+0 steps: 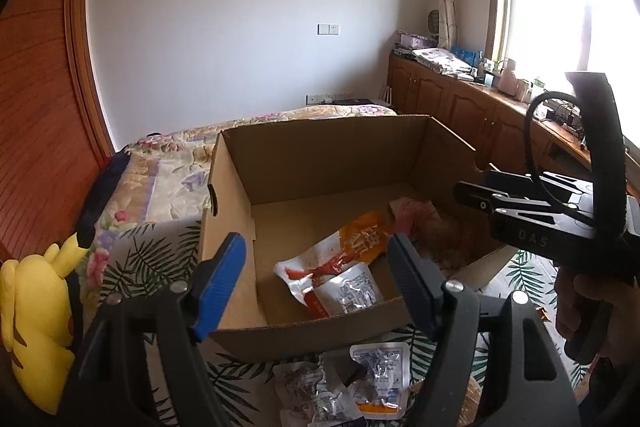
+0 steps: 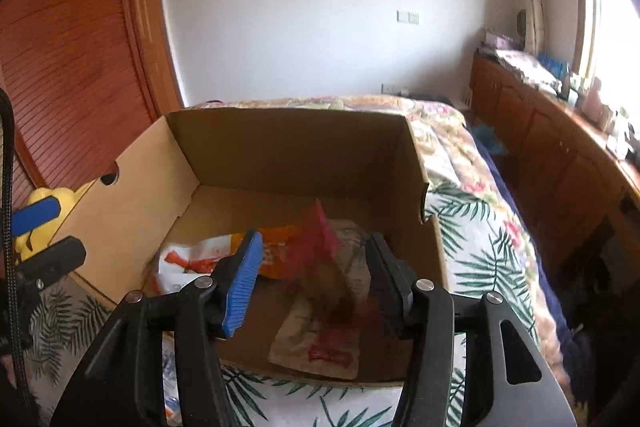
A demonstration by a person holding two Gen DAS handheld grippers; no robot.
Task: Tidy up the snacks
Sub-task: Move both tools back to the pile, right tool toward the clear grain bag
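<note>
An open cardboard box [image 1: 236, 195] [image 2: 132, 211] stands on the leaf-print bed cover. Inside lie an orange-and-white snack packet [image 1: 352, 247] [image 2: 188, 259], a silver packet [image 1: 352, 291] and a pink packet [image 1: 412, 215]. My left gripper [image 1: 316, 279] hovers open over the box's near wall with nothing between its fingers. My right gripper [image 2: 316, 279] [image 1: 476, 197] is over the box's right side, open. A blurred pink-and-tan packet [image 2: 324, 267] hangs between its jaws, clear of the blue pad [image 2: 244, 283]. Below it lies a tan packet [image 2: 316, 347].
Two clear packets [image 1: 316, 387] [image 1: 380, 375] lie on the cover in front of the box. A yellow plush toy [image 1: 36, 327] [image 2: 48, 199] sits to the left. A wooden louvred door [image 1: 36, 107] is at the left, and a cluttered wooden cabinet [image 1: 472, 103] runs under the window.
</note>
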